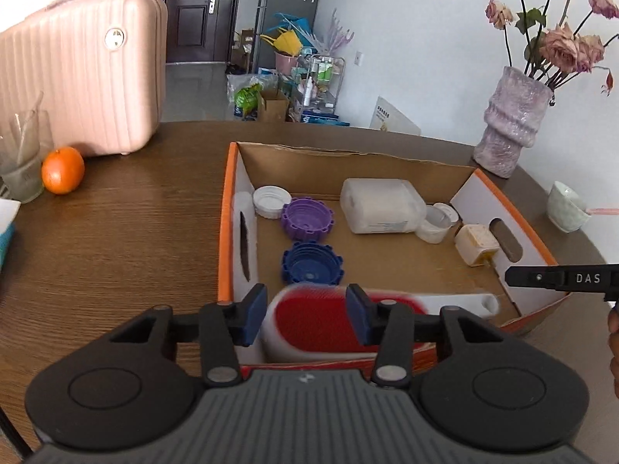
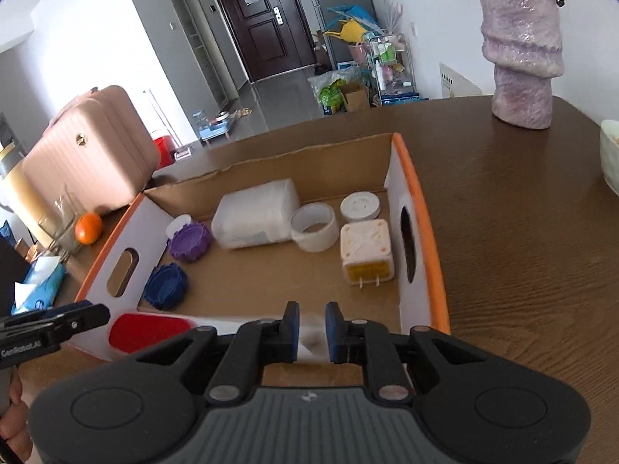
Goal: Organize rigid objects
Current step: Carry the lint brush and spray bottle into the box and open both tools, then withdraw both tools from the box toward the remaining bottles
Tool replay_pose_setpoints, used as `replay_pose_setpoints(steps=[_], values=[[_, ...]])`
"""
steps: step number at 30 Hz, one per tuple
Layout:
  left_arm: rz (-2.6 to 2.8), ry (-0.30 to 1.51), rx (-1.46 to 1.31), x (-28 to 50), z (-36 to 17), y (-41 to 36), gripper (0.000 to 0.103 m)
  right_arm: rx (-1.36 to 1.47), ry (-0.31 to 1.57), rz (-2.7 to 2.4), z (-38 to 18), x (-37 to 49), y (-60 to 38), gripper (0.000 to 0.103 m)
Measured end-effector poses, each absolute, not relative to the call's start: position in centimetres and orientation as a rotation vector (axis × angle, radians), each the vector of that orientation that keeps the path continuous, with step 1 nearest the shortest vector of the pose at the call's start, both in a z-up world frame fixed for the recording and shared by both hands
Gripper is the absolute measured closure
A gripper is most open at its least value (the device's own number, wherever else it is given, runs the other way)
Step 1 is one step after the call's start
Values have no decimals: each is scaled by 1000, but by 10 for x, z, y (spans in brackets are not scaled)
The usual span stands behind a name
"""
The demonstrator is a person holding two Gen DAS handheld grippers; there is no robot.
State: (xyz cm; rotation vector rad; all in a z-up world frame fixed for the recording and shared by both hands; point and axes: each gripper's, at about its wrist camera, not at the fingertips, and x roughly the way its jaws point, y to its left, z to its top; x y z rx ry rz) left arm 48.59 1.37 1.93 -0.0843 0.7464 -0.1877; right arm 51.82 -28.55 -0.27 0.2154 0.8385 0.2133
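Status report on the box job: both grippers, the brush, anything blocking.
Left gripper around lint brush head; right gripper shut on its handle. Brush over box near edge. Blue cap just beyond.

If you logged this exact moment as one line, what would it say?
left gripper: around brush head | right gripper: shut on brush handle | lint brush: over box's near edge | box: caps, jug, charger inside

Bright, even daylight fills both views, with soft shadows. Fisheye bending curves the edges, the corners go dark, and the red brush [image 1: 340, 321] is motion-blurred.
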Motion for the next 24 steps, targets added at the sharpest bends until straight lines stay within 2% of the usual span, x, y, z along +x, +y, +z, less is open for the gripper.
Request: replay_pose_setpoints(steps=[5, 8, 12, 16, 19, 20, 21, 22, 24], values=[[-188, 726, -70, 477, 33, 14, 56, 196, 809, 214, 12, 508, -284, 87], [-184, 709, -64, 468, 44, 14, 46, 172, 774, 216, 27, 498, -282, 81], [-171, 673, -36, 449, 58, 12, 45, 143, 699, 234, 51, 474, -280, 79], [-150, 575, 2, 419, 73, 8, 27, 65, 568, 259, 72, 436, -275, 52], [-115, 481, 28, 392, 79, 4, 18, 26, 477, 258, 81, 409, -272, 39], [-107, 438, 42, 380, 80, 1, 16, 22, 442, 256, 83, 400, -272, 30], [-109, 406, 57, 371, 80, -2, 10, 14, 411, 251, 83, 393, -271, 25], [-112, 369, 79, 360, 80, -6, 5, 1, 376, 244, 83, 385, -271, 15], [-115, 298, 97, 341, 79, -12, 2, -16, 325, 226, 80, 370, -271, 11]])
